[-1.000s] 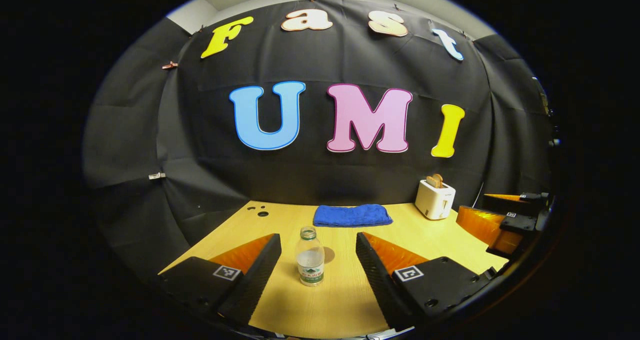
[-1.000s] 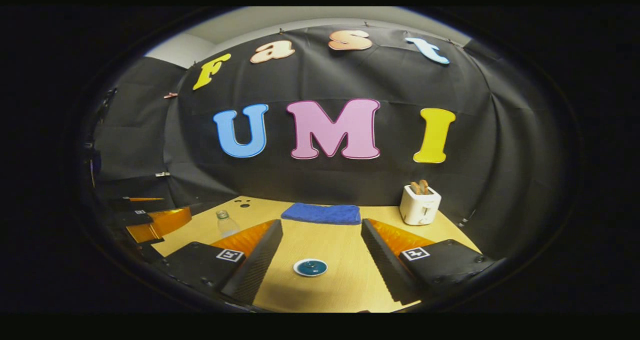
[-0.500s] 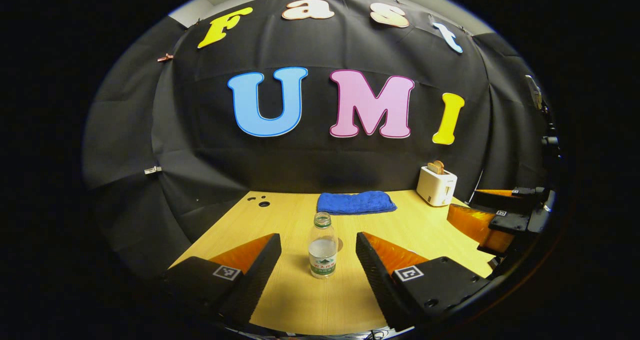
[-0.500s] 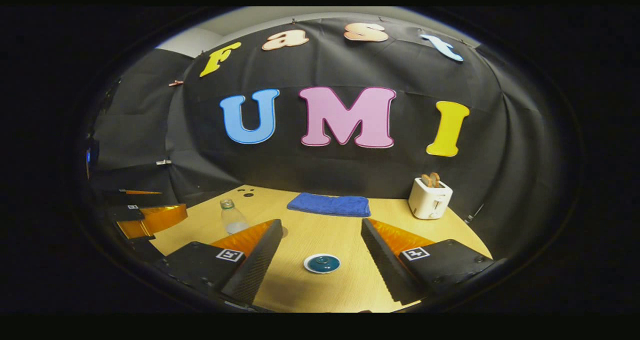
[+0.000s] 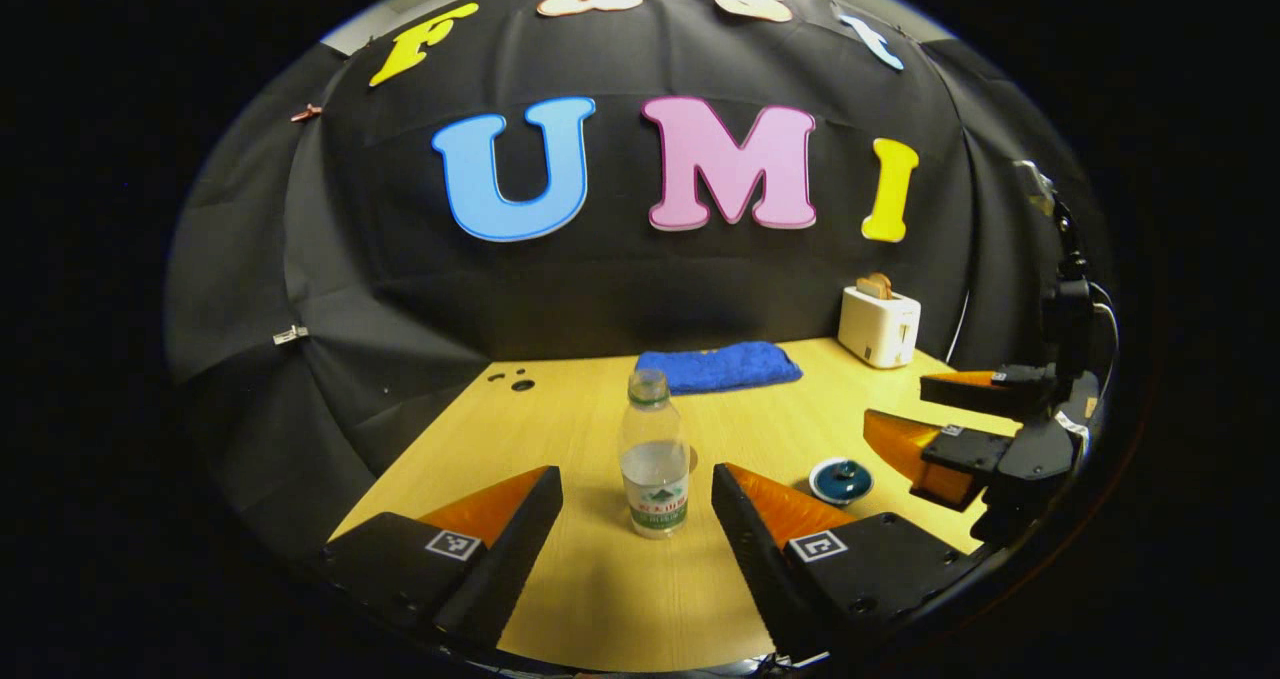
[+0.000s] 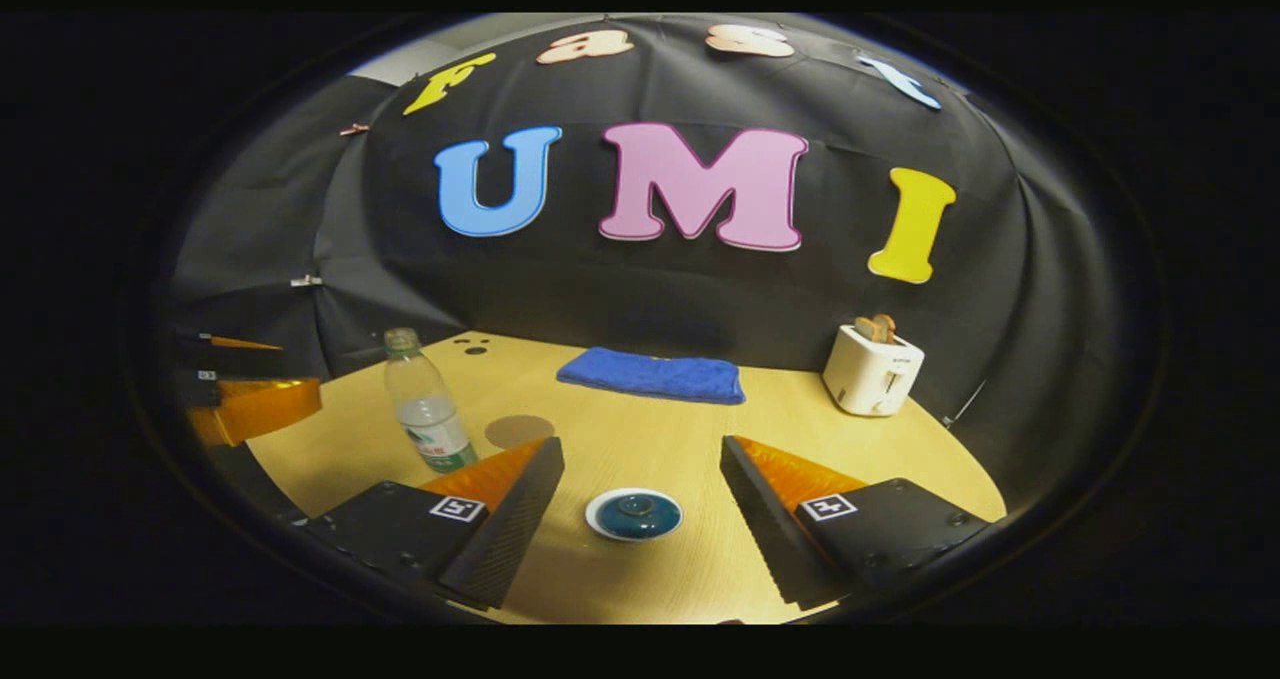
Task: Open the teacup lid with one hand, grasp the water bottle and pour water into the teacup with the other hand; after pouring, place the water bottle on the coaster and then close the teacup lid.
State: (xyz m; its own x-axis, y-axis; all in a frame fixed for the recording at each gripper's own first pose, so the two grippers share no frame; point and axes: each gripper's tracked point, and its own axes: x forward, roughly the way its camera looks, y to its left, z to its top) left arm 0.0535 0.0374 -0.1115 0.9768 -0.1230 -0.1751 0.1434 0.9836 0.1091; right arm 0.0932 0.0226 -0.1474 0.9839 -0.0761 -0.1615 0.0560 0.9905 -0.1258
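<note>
The water bottle [image 5: 655, 459] stands upright on the table [image 5: 600, 599], dead ahead of the left gripper [image 5: 636, 519] and level with the gap between its jaws, which are spread wide and hold nothing. Its long axis is vertical, so a level approach from the side looks right. In the right gripper view the teacup [image 6: 634, 514], lid still on, sits low on the table straight ahead of the right gripper [image 6: 640, 504], whose jaws are likewise wide apart and empty. So each tool is already lined up with its own target: left nearer the bottle, right nearer the cup.

The coaster [image 6: 519, 429] lies just beyond the bottle (a flat brown disc, seen from the right gripper). Farther back are a blue towel [image 6: 652, 375] and a toaster [image 6: 872, 369], both well apart from either path. Nothing stands between jaws and targets.
</note>
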